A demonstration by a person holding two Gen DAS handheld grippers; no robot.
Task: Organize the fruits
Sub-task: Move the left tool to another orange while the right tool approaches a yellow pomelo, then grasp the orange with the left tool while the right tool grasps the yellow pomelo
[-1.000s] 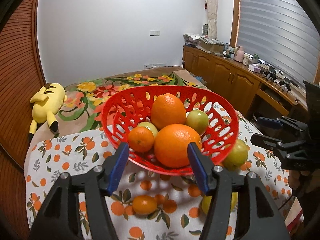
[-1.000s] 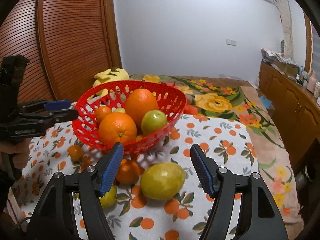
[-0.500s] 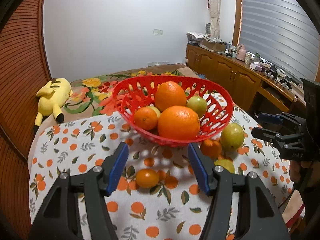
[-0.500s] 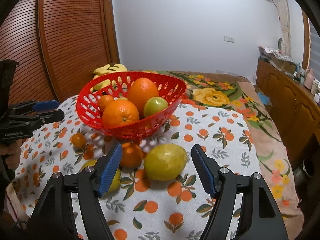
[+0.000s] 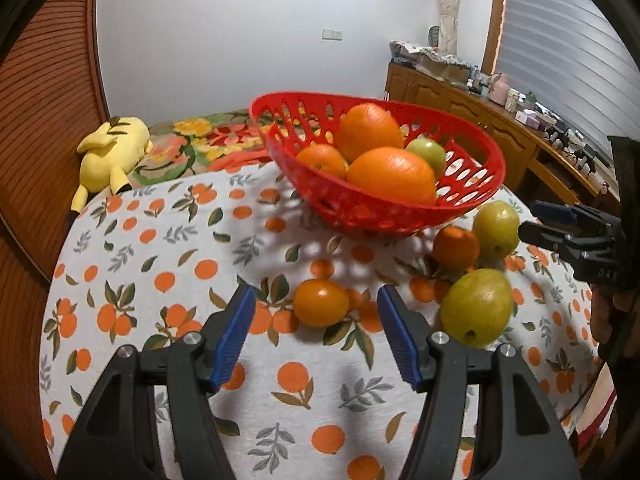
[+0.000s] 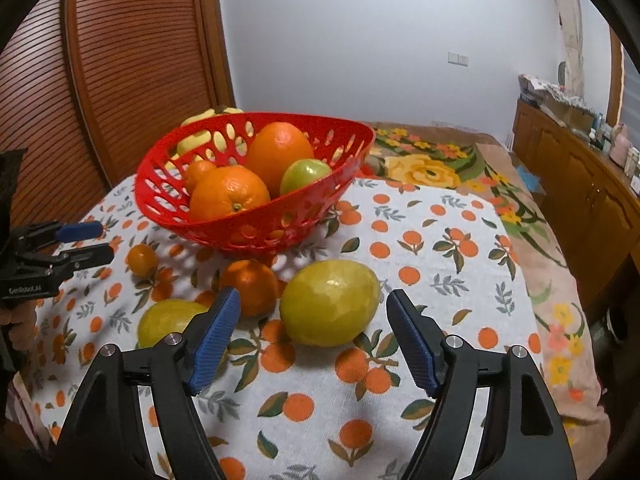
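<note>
The left gripper is hovering low over the counter with its jaws standing wide apart and gripping nothing; a small tangerine is lying on the orange-print tablecloth just ahead of the gap between them. The right gripper is likewise hanging over the cloth with its jaws spread wide and empty, and a large yellow-green lemon is sitting just in front of the opening, a little nearer the left jaw.

Beside that lemon, toward the left, an orange is resting on the cloth, and a second lemon is lying partly hidden behind the right gripper's left finger. All three are sitting near one another toward the counter's right side as the left wrist view shows it.

Beyond the loose fruit, a red perforated basket is standing near the counter's far edge, holding two big oranges, a smaller orange and a green fruit. Past the counter, a floral bedspread is lying over a bed, and a yellow plush toy is lying beside the wooden slatted wall.
</note>
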